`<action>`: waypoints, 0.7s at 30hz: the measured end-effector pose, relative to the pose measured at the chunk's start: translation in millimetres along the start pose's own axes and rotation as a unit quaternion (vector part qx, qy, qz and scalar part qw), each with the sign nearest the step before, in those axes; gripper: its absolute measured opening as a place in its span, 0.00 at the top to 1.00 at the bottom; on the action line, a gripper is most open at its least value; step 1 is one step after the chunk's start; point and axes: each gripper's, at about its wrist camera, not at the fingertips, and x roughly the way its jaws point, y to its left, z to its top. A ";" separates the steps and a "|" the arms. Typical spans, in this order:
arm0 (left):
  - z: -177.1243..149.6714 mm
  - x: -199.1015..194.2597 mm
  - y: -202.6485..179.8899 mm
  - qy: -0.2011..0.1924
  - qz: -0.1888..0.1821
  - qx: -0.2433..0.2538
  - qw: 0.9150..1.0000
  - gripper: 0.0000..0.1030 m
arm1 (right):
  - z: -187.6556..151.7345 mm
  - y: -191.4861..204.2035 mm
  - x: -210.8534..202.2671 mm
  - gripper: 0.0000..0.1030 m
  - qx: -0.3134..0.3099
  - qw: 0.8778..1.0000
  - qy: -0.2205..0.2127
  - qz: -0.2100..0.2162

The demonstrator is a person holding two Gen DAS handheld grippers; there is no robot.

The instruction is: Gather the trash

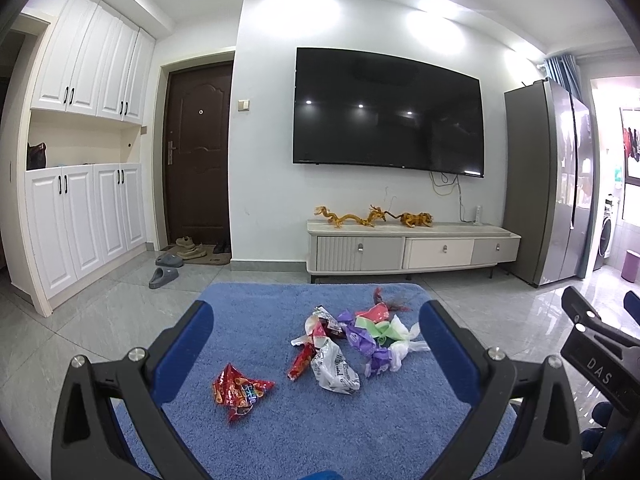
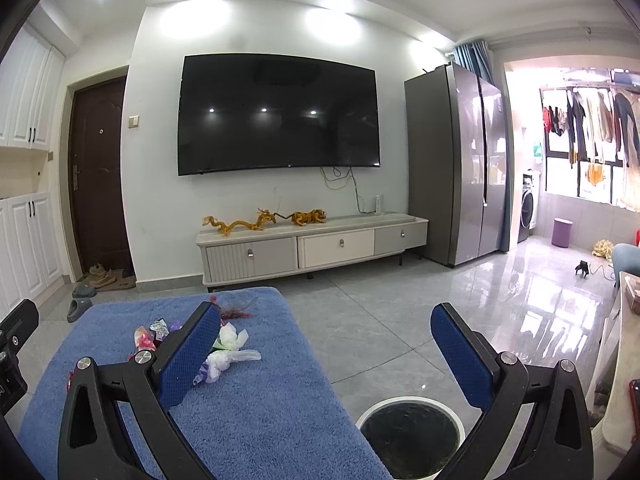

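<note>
Since both grippers are spread wide and hold nothing, you can start with the red wrapper (image 1: 240, 394), which lies alone on the blue mat (image 1: 280, 440), near the left gripper (image 1: 316, 344). Come down straight over it, pinch its middle, then carry it to the bin (image 2: 410, 436) under the right gripper (image 2: 326, 354).

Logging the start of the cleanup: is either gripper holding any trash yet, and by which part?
Nothing is held. The left gripper and the right gripper are both open and empty; the wrappers lie on the blue mat.
</note>
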 end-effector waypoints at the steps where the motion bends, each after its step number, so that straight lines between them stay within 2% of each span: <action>1: 0.2 -0.1 0.7 -0.001 0.000 -0.002 1.000 0.00 | -0.1 -0.7 0.3 0.00 0.000 1.000 0.000 0.000; 8: 0.3 0.0 5.9 -0.002 0.004 -0.012 1.000 0.00 | -0.4 0.2 0.6 0.00 -0.001 1.000 0.000 0.002; 21: -3.2 5.0 6.6 0.005 0.008 0.005 1.000 0.00 | 0.0 2.6 0.9 0.00 -0.001 1.000 -0.009 0.005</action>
